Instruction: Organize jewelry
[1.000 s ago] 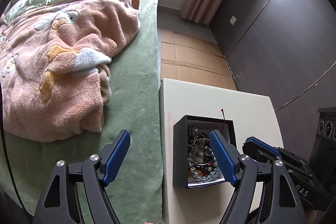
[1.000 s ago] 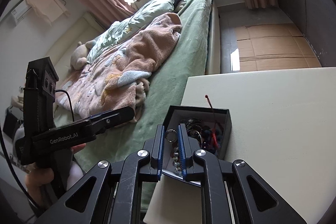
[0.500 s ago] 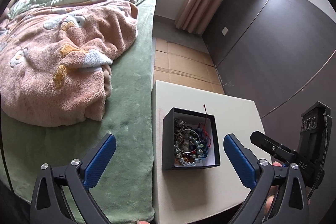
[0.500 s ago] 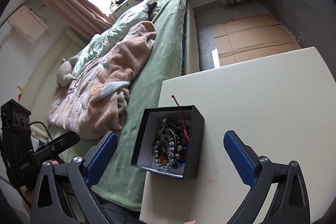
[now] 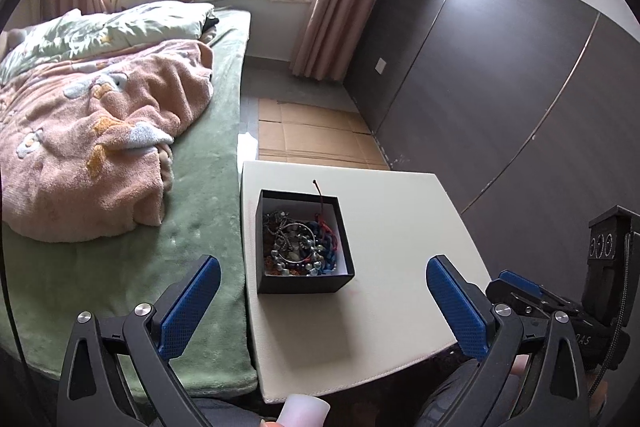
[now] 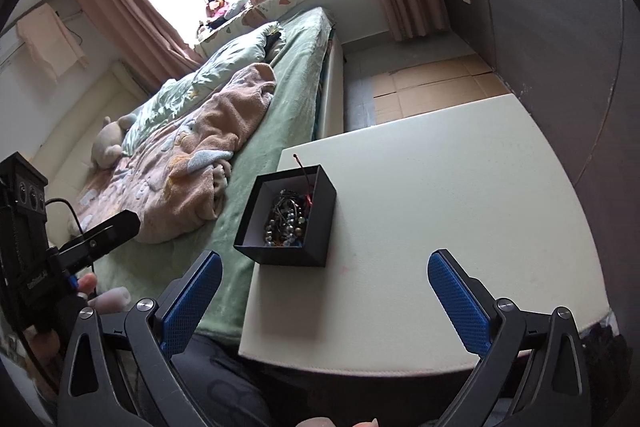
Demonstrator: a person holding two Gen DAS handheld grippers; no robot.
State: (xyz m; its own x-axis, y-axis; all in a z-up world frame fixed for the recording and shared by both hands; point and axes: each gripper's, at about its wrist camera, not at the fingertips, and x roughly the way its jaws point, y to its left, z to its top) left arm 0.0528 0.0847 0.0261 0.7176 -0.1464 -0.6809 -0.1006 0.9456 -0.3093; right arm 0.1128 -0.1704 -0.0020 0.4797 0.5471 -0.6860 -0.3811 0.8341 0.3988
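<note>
Bedroom: I see dark wall panels on my right, pink curtains at the window, flattened cardboard on the floor.
Bed [image 5: 132, 267]: soft green plush cover, with a rumpled peach fleece blanket [image 5: 92, 147] heaped on it.
Counter [image 5: 392, 227]: smooth, matte cream top with rounded corners, butted against the bed's edge.
Box [image 5: 304, 283]: small black square cardboard box, white inside, lidless, standing on the counter's left half near the bed.
Jewelry [image 5: 300, 243]: a tangled heap inside the box of beaded bracelets, metal rings and blue and red cord, one red cord poking up over the far wall.
Left gripper [image 5: 320, 307]: fingers spread wide, holding nothing, hovering short of the box.
Right gripper [image 6: 324, 299]: fingers equally wide and empty, box just ahead to the left.
Progress: I judge the gathering done, since nothing lies loose on the counter; what may remain is untangling, or a lid, though none is in view.
</note>
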